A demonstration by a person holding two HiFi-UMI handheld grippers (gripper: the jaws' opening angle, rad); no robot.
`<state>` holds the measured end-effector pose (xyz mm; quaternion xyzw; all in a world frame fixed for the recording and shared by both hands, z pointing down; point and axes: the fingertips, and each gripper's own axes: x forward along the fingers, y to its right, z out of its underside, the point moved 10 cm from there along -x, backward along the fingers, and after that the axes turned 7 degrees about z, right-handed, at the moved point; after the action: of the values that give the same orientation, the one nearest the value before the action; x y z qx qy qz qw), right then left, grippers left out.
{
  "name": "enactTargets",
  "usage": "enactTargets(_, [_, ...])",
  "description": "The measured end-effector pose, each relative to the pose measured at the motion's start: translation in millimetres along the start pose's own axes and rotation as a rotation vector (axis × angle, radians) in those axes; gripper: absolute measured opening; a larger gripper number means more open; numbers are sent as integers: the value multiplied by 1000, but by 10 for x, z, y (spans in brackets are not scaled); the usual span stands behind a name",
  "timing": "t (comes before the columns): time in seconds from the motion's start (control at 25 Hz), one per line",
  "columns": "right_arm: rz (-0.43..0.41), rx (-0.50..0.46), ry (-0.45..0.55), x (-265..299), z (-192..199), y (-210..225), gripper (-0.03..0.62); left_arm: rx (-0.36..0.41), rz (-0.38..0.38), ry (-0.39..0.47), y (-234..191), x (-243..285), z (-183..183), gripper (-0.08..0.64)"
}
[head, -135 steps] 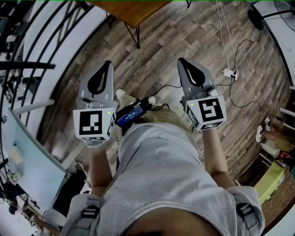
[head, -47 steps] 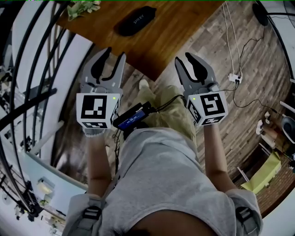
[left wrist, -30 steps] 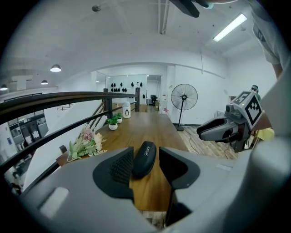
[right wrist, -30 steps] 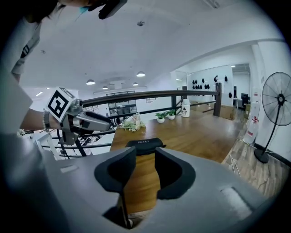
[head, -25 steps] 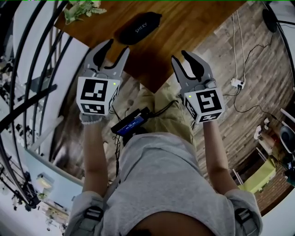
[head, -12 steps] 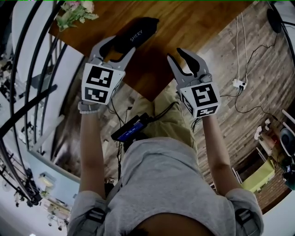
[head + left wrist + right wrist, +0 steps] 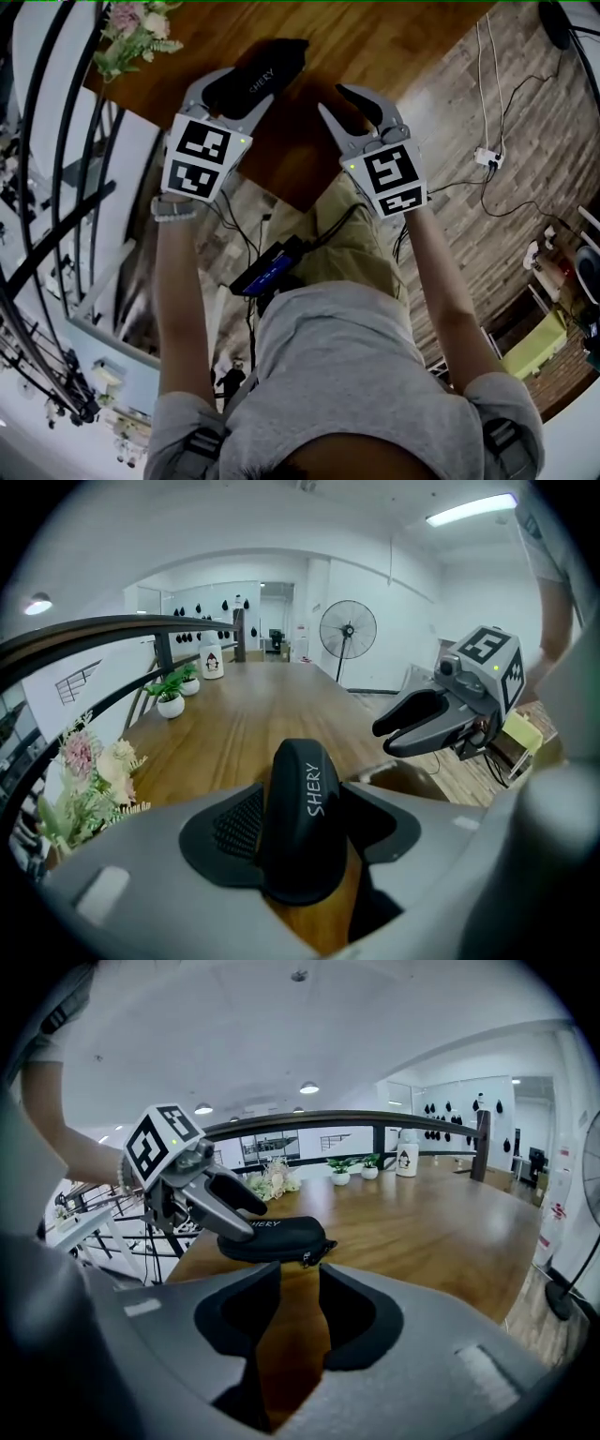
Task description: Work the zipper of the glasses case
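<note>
A black glasses case (image 7: 274, 64) printed SHERY lies on the wooden table (image 7: 384, 42) near its corner. My left gripper (image 7: 248, 86) straddles the case's near end; its jaws have just been opening. In the left gripper view the case (image 7: 302, 808) stands between the pads with room on the right side, so the gripper is open. My right gripper (image 7: 336, 99) hovers open over the table corner, to the right of the case and apart from it. The right gripper view shows the case (image 7: 277, 1235) ahead with its zipper pull (image 7: 303, 1260) at the right end.
A bunch of flowers (image 7: 131, 33) lies on the table left of the case. A dark railing (image 7: 56, 141) runs along the left. Small potted plants (image 7: 169, 696) stand at the table's far end. Cables and a power strip (image 7: 487, 155) lie on the floor at right.
Both grippers have moved forward and down toward the table. The left jaws have spread wider and now sit around the case's near end. The right gripper has come over the table corner.
</note>
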<state>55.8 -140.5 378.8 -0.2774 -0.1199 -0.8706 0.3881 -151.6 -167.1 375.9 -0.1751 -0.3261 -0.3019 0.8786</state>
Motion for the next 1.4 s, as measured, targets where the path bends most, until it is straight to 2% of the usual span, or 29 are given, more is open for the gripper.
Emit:
enactTargets(0.2, [-9, -42, -25, 151, 35, 25, 132, -6, 53, -13, -25, 43, 23, 255])
enactTargets(0.32, [-14, -69, -38, 246, 45, 38, 132, -35, 81, -10, -73, 41, 61, 262])
enactTargets(0.6, [-18, -147, -59, 423, -2, 45, 132, -61, 127, 24, -136, 17, 56, 264])
enactTargets(0.84, [-21, -190, -75, 566, -40, 24, 130, -63, 133, 12, -121, 12, 24, 265])
enactTargets(1.12, [-28, -311, -101, 698, -82, -33, 103, -62, 129, 8, -107, 2, 12, 267])
enactTargets(1.28, [-31, -337, -97, 740, -94, -55, 94, -61, 127, 9, -107, 7, 17, 267])
enactTargets(1.4, [-20, -340, -95, 739, -76, -55, 41, -58, 126, 0, -105, 18, 13, 267])
